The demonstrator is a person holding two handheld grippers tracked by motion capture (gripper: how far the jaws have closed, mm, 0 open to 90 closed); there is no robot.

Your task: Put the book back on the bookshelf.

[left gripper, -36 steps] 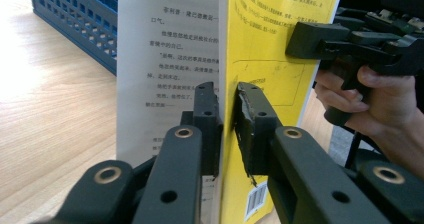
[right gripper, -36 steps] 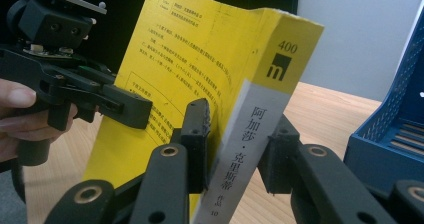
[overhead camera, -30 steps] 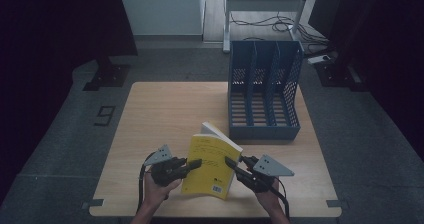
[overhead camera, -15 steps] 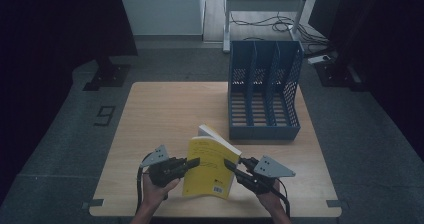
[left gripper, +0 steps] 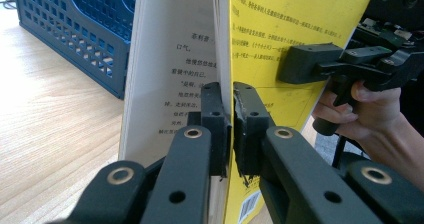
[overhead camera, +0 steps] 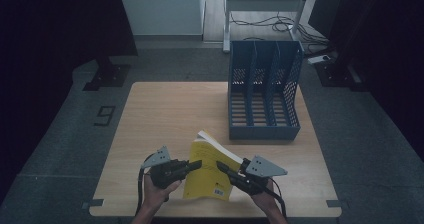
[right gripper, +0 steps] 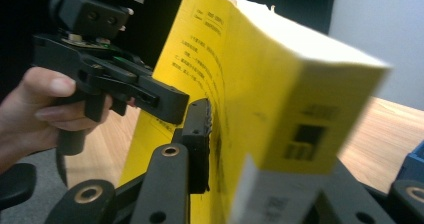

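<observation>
While holding the yellow book [overhead camera: 210, 173] roughly on end at the near edge of the table [overhead camera: 165, 109], well short of the blue file rack [overhead camera: 264, 130], treat the grip as uneven. Cannot tell whether its lower edge rests on the wood.

Note the left gripper [left gripper: 231, 116]: just closing, now clenched on the thin yellow cover [left gripper: 285, 24] alone, with the white pages [left gripper: 172, 59] loose beside its jaw. Note the right gripper [overhead camera: 221, 166]: clamped across the thick block of the book at the opposite edge, probably carrying most of the weight.

Judge the step as steadying the book before carrying it to a slot of the rack. Keep the right clamp firm and lead with that hand. Avoid pulling sideways with the left, or risk creasing the cover and fanning the pages open. Better to re-seat the left jaws deeper, around cover and pages together, before lifting. Move both hands as one, keep the book upright, line up with one compartment, then lower straight in
</observation>
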